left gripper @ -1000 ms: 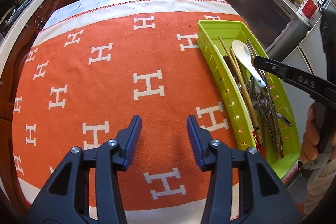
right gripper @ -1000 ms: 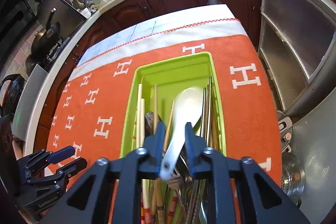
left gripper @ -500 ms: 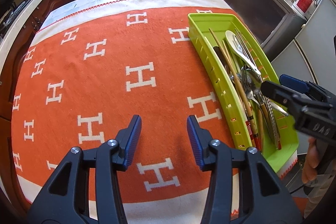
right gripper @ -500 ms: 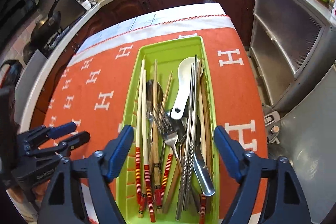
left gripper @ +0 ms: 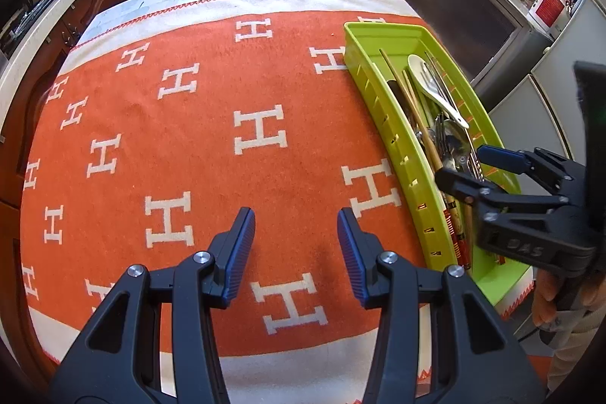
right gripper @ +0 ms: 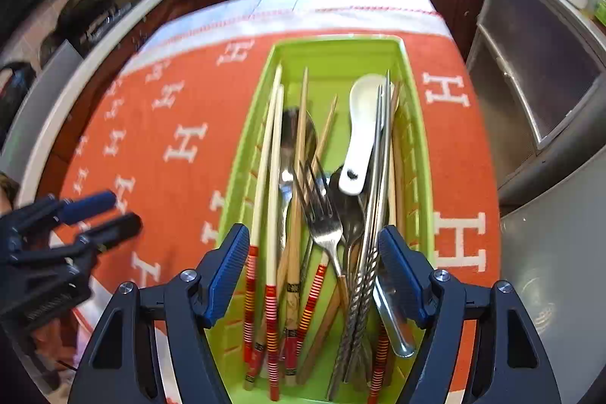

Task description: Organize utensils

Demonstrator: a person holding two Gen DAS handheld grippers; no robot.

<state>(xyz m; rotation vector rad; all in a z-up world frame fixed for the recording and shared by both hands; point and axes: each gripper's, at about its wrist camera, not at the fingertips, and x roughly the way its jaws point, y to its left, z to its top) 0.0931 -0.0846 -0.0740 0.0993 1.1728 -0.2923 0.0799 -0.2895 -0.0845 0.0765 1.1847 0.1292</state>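
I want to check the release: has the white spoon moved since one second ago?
Yes. The white spoon was clamped in the right gripper; now it lies in the green tray, and the gripper is open.

The left gripper [left gripper: 296, 245] hovers with its two fingers spread wide and nothing between them, over the near middle part of the surface. The right gripper [right gripper: 314, 265] is near the right edge, also with the jaws wide apart and holding nothing; its blue pads [right gripper: 227, 267] face each other. A hand [left gripper: 549, 294] grips the handle of the right gripper.
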